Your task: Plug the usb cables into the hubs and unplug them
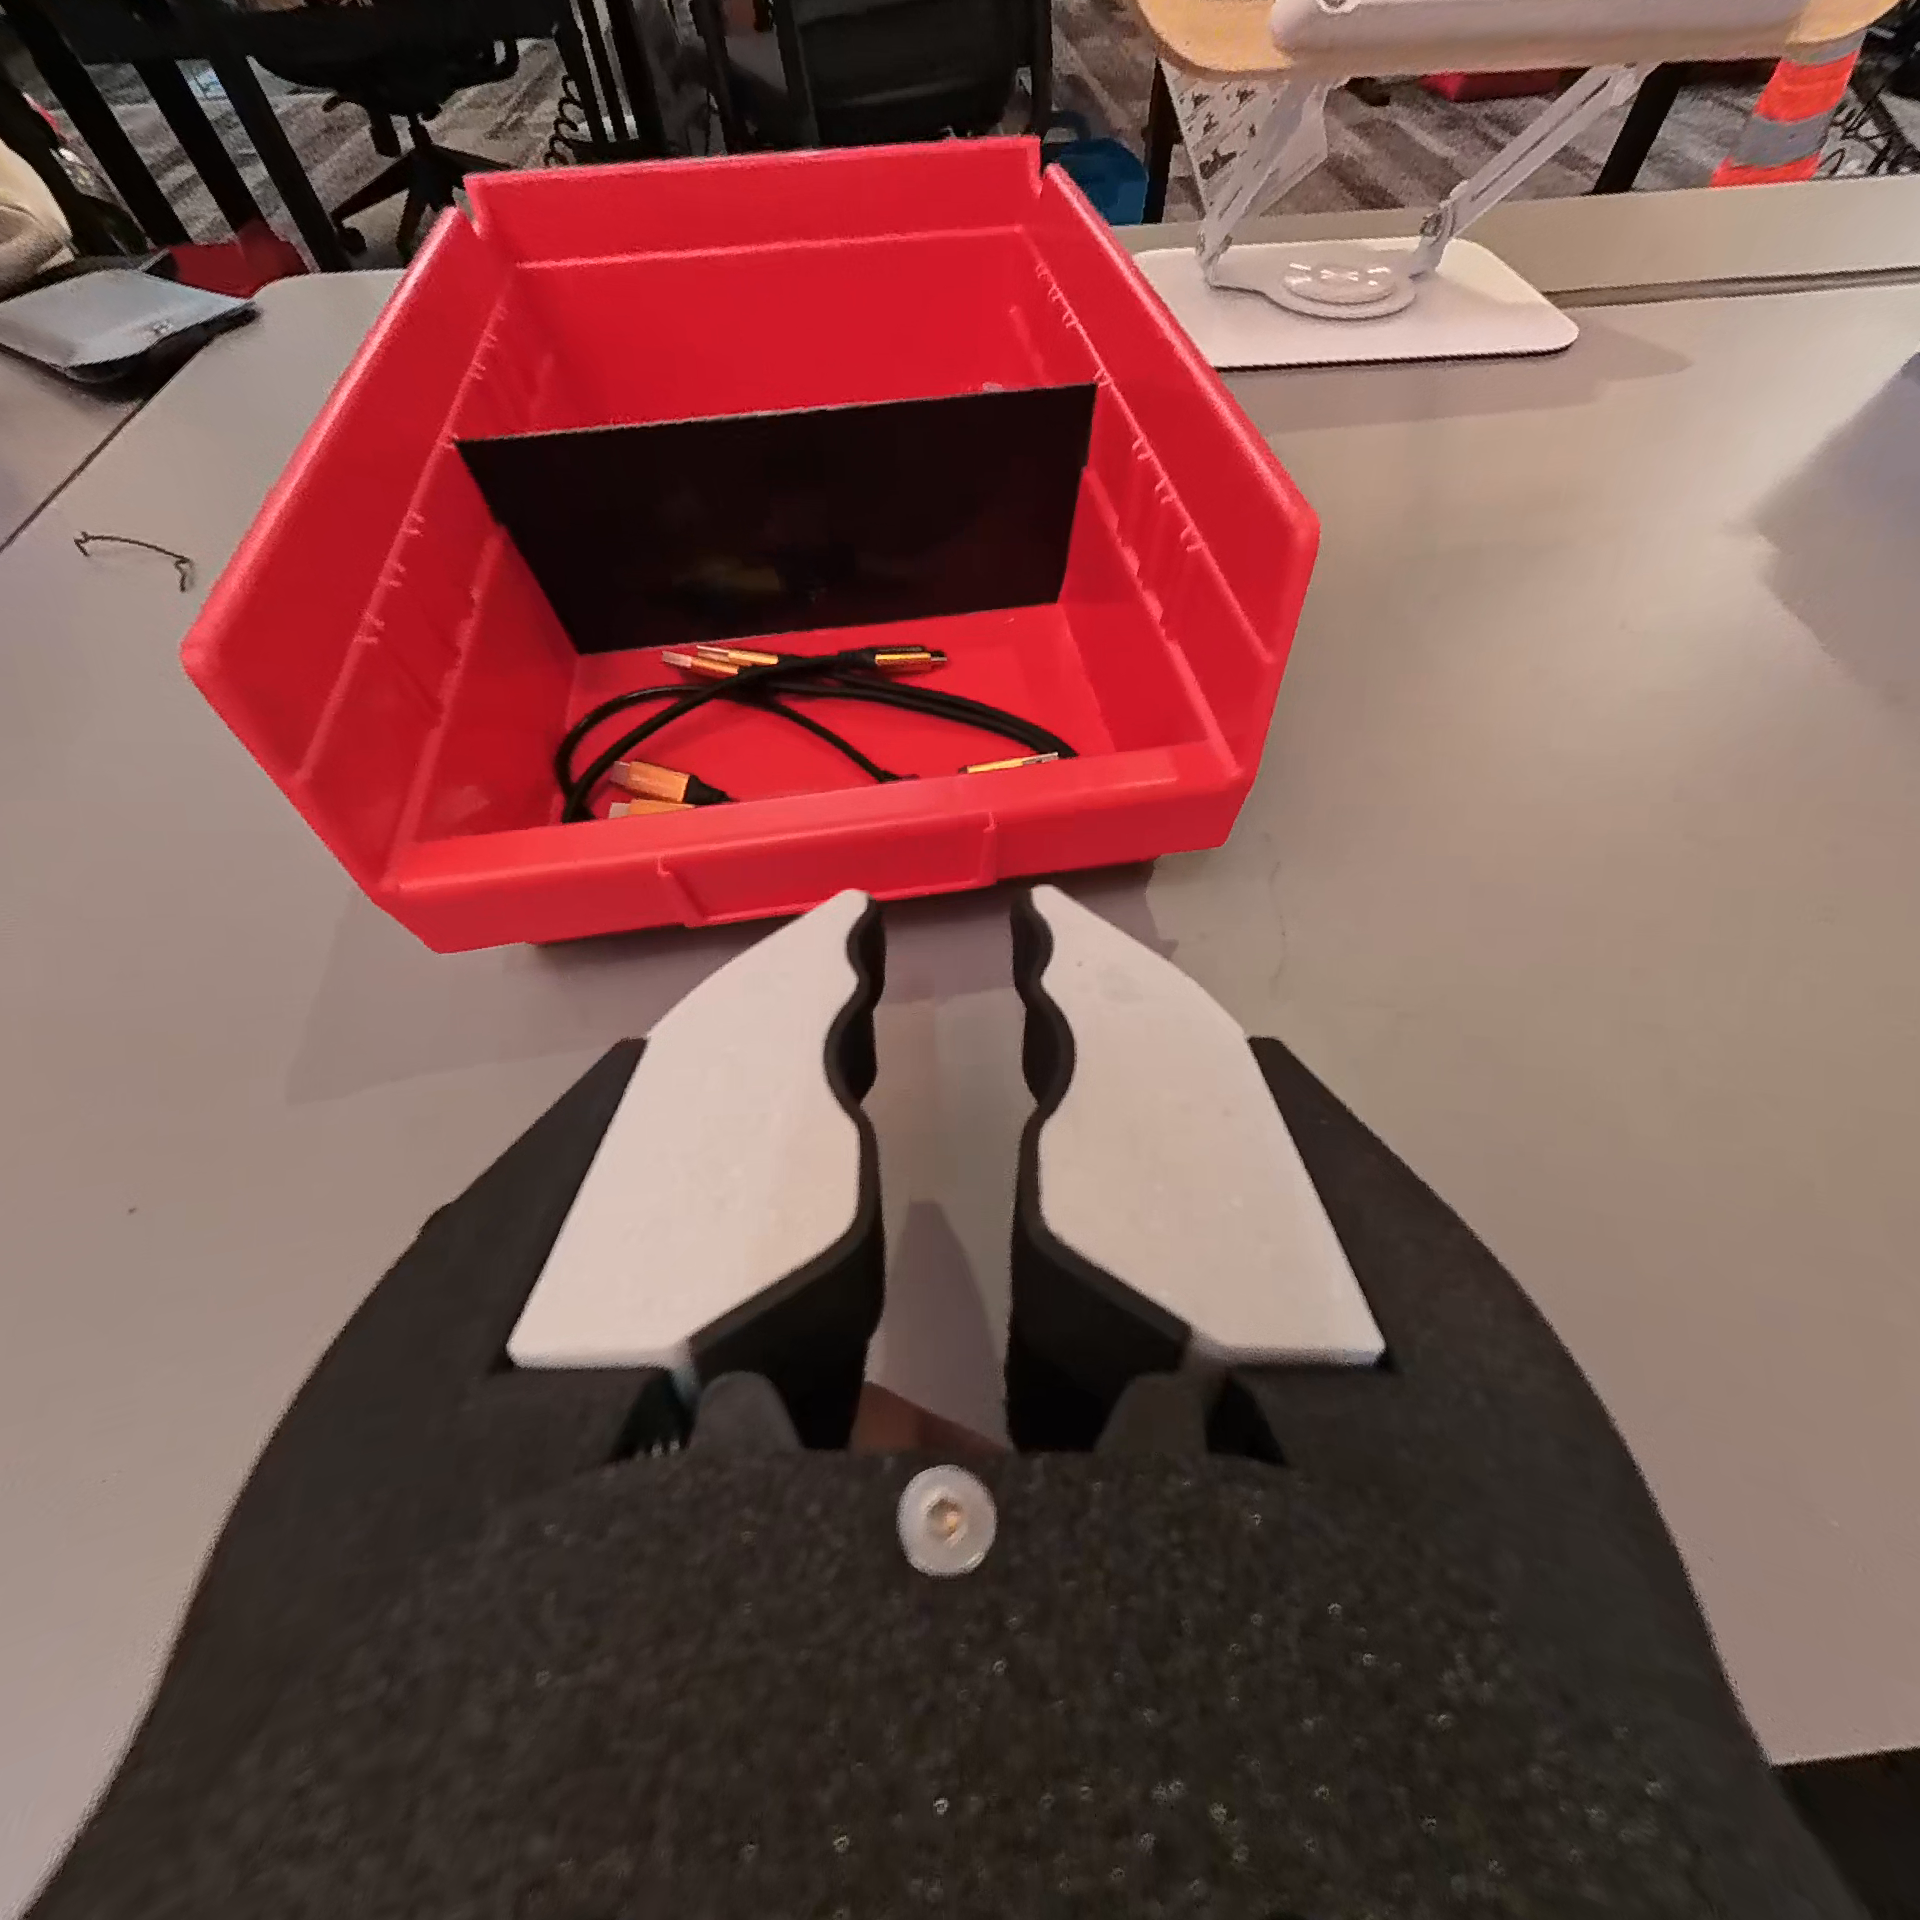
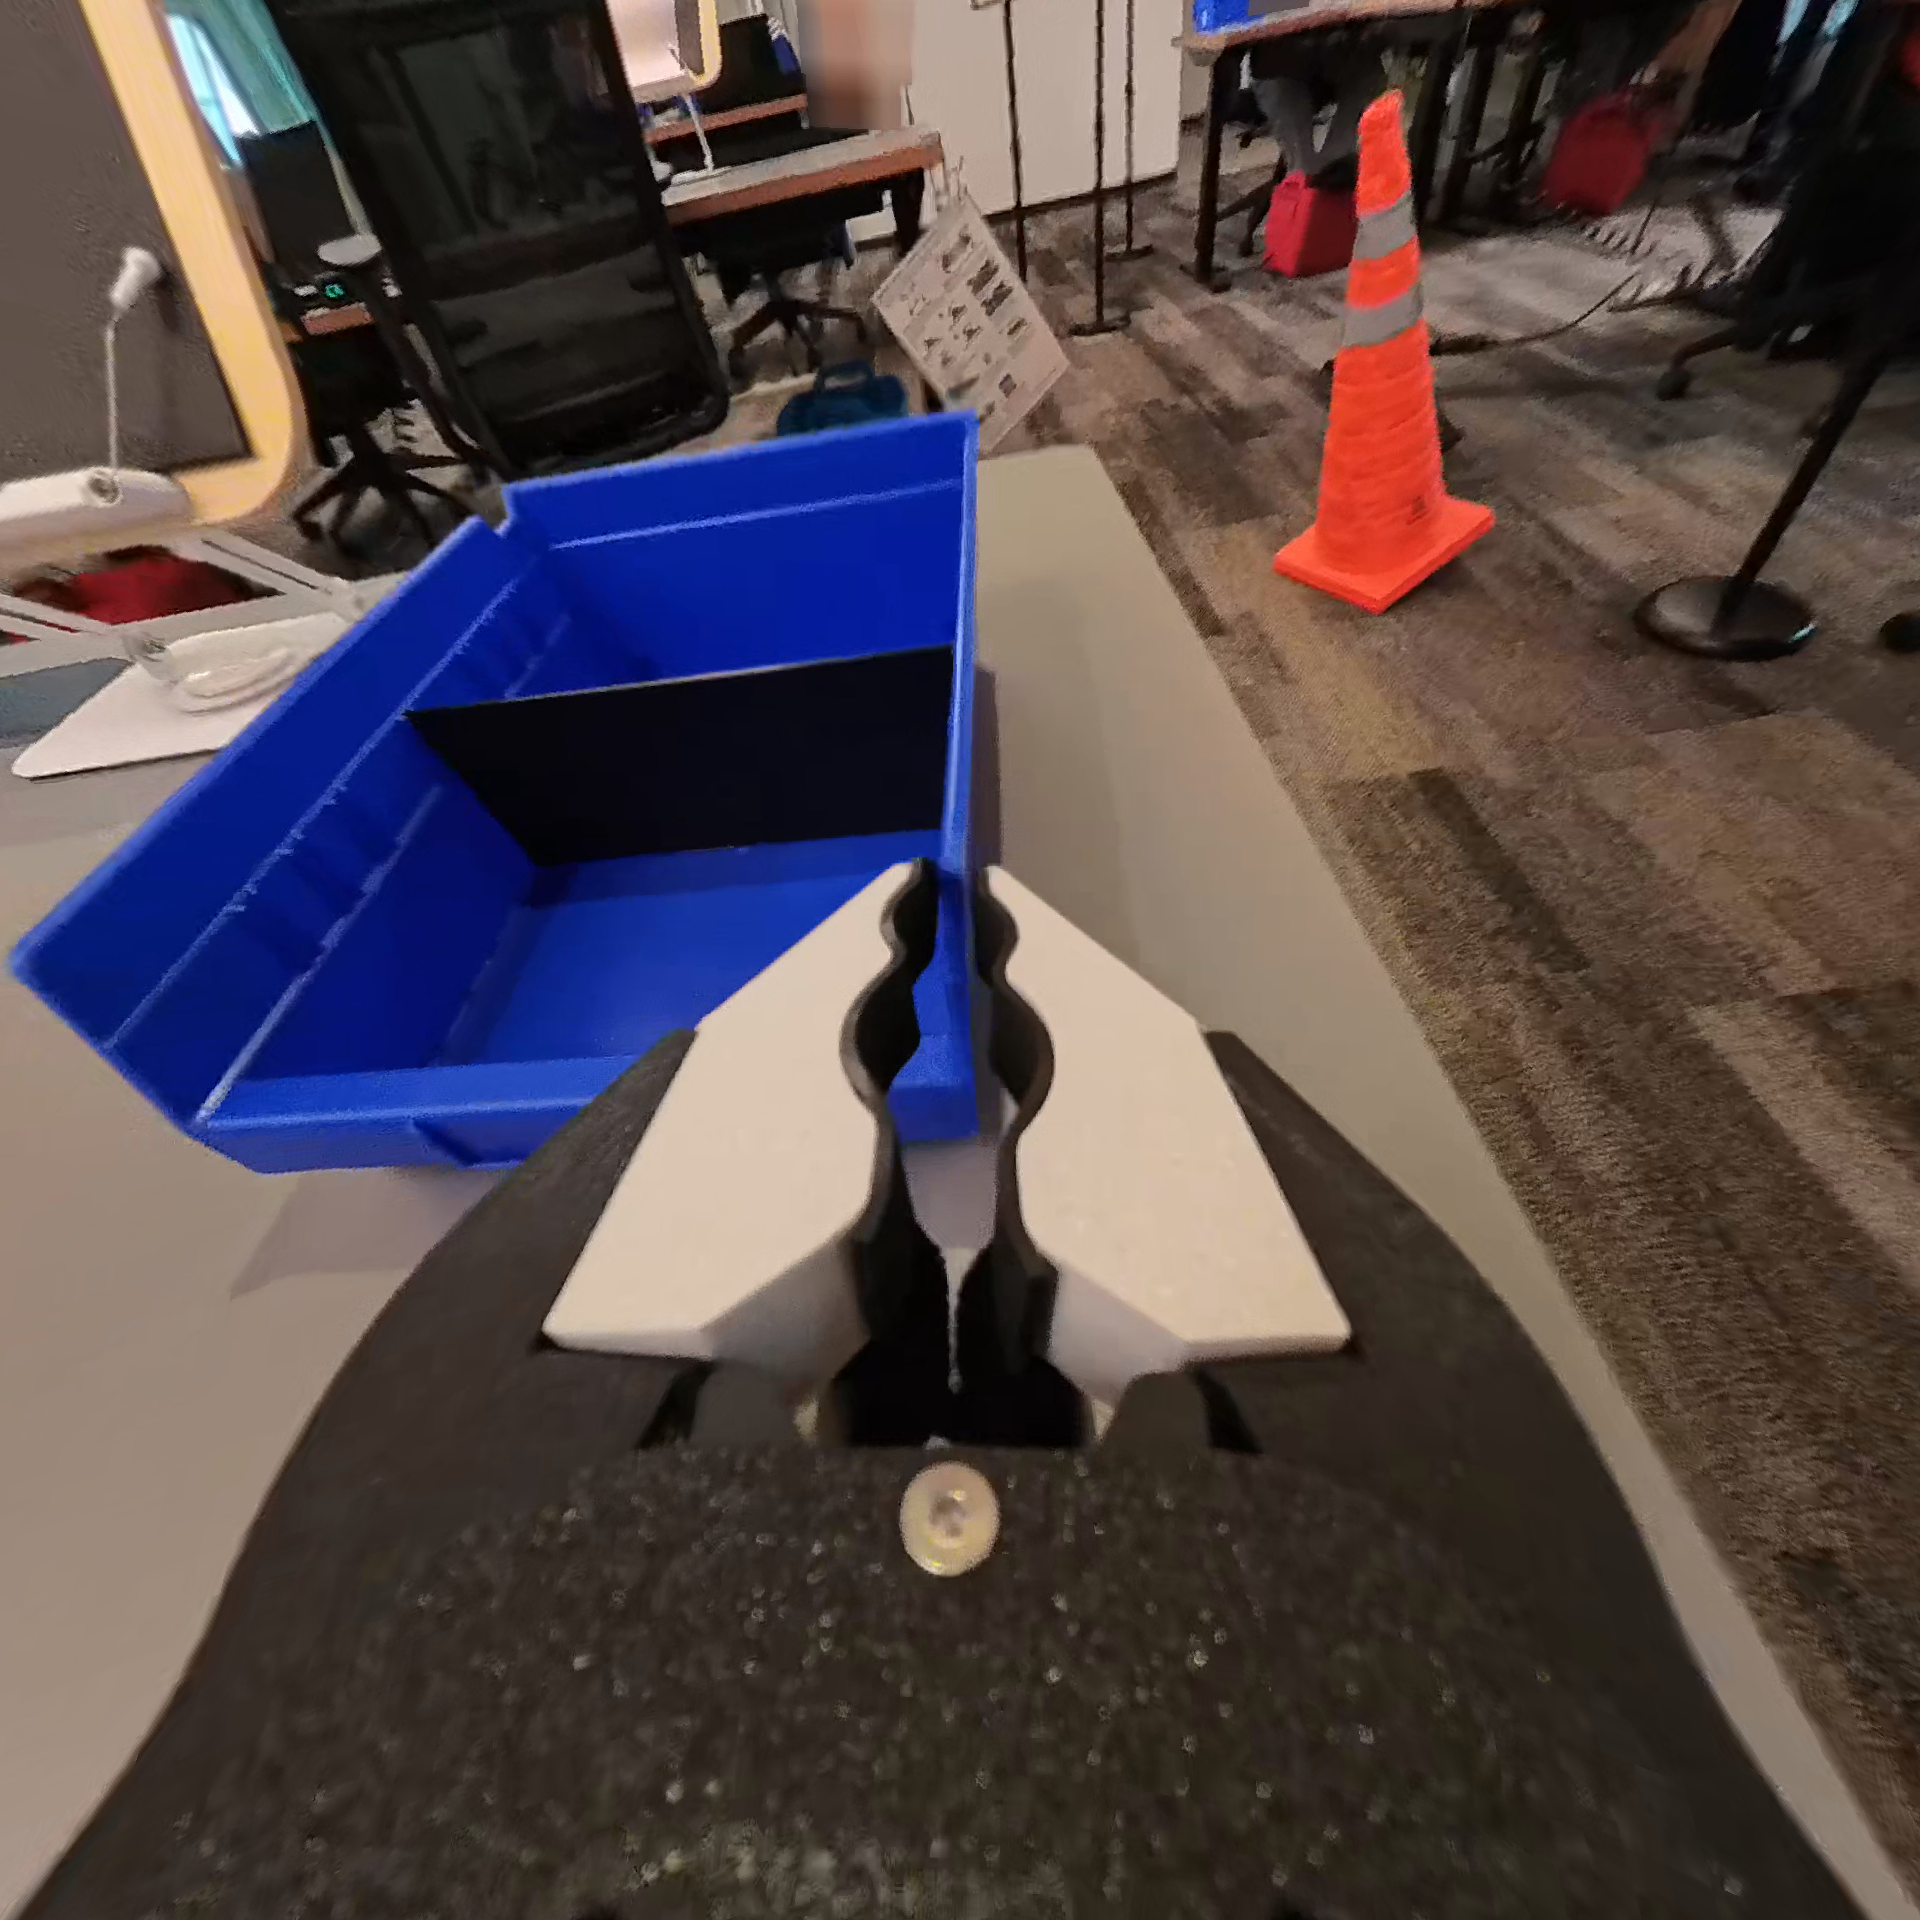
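A red bin stands on the grey table in the left wrist view. Several black USB cables with gold-coloured plugs lie in its front compartment, before a black divider. My left gripper is open and empty, just short of the bin's front wall. In the right wrist view a blue bin with a dark divider shows nothing in its front compartment. My right gripper is shut and empty, over the blue bin's near right corner. No hub is in view.
A white lamp base stands behind the red bin, and a grey pouch lies at far left. A thin wire clip lies left of the bin. The table's right edge drops to carpet with an orange cone. Some 70 cm of space lies between my two pairs of fingers.
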Tool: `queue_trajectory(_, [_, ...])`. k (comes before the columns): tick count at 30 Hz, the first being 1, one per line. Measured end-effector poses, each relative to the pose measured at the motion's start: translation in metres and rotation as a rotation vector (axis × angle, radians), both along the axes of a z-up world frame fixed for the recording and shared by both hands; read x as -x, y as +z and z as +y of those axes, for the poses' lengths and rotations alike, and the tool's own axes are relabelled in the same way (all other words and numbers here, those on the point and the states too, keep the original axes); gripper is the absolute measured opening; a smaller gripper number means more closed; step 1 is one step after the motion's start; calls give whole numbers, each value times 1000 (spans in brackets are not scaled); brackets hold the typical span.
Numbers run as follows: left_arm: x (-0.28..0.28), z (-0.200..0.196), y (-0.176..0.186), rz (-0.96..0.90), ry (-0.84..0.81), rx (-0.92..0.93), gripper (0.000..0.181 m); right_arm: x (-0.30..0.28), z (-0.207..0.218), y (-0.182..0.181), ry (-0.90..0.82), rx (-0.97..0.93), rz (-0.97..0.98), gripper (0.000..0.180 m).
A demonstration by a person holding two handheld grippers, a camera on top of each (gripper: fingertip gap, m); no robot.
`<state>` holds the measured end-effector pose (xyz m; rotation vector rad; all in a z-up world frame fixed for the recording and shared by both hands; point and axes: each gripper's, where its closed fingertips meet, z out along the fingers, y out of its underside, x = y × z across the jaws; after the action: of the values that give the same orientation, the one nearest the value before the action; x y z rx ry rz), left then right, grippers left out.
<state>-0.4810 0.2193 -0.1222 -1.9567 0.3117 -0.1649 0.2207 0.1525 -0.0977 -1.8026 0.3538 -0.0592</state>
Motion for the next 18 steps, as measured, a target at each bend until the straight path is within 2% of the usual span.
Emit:
queue_trajectory(4, [0, 2, 1, -4, -4, -9, 23, 33, -25, 32, 17, -51, -158, 3])
queue_trajectory(8, [-3, 6, 0, -58, -16, 8, 23, 99, -19, 25, 135, -53, -257, 1])
queue_trajectory(10, [-6, 8, -1, -94, -28, 20, 23, 138, -10, 26, 241, -86, -254, 1])
queue_trajectory(13, [-10, 13, -4, -106, -46, 32, 23, 165, -1, 26, 294, -126, -156, 0])
queue_trajectory(18, [-9, 18, -4, -83, -43, 23, 23, 165, 6, -3, 316, -8, -122, 0])
